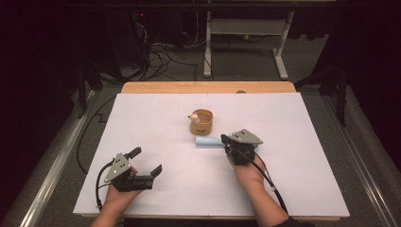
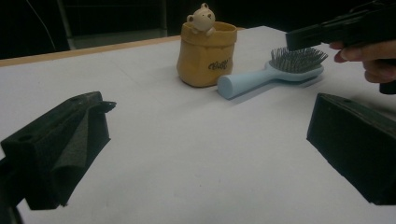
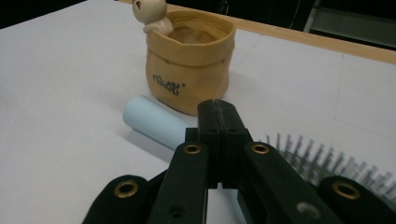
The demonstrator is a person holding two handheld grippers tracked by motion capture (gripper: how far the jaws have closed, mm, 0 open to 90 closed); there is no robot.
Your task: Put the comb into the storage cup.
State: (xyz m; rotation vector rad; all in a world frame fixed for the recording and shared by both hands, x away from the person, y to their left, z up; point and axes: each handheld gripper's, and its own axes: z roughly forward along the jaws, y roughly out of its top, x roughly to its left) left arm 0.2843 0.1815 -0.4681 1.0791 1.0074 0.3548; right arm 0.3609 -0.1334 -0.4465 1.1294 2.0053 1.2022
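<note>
My right claw is pressed together above the brush; I'd spread it before straddling the handle. Left claw rests apart.

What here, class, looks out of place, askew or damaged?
Nothing stands out. The tan pot stands upright and whole, the blue hairbrush lies flat beside it with bristles up, and the white tabletop shows no spill.

On the bench: one light blue hairbrush, one tan pot with one small bear figure on its rim. Two grippers, left and right.
</note>
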